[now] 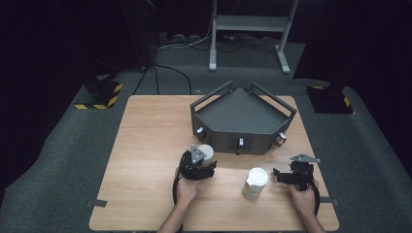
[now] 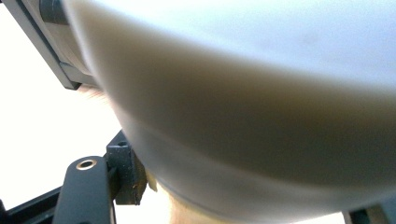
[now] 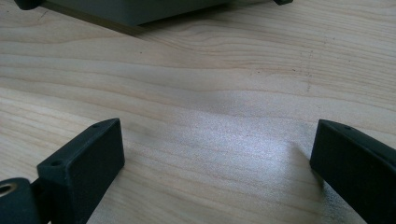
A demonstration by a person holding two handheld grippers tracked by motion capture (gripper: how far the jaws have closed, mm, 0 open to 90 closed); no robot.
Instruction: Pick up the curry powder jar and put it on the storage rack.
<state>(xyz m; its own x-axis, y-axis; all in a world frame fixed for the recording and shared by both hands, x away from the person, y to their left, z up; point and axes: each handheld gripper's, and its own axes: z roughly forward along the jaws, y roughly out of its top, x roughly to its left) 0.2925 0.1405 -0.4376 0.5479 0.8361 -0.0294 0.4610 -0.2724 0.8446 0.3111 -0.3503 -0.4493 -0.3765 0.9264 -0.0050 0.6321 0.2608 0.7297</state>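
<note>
Filling most of the high view, the wooden table (image 1: 145,145) carries everything else, and the dark grey tray (image 1: 241,116) standing at its far middle serves as the landmark. This tray is five-sided, with raised rails on its back edges and small knobs on its front faces.

Just in front of the tray's left front corner, the left gripper (image 1: 203,160) is closed on a white cup (image 1: 206,152); in the left gripper view the pale cup (image 2: 243,116) looms huge and blurred right up against the camera, with one black jaw pressed at its lower left side. The person's left hand (image 1: 186,190) holds that gripper from the near side.

In front of the tray's right front face, and well apart from it, a second white cup (image 1: 255,183) stands upright on the table, nearer the person than the first.

Right of that second cup, and in front of the tray's right corner, the right gripper (image 1: 278,175) points toward the cup. In the right gripper view its jaws stand wide apart over bare wood (image 3: 210,116), gripping nothing.
</note>
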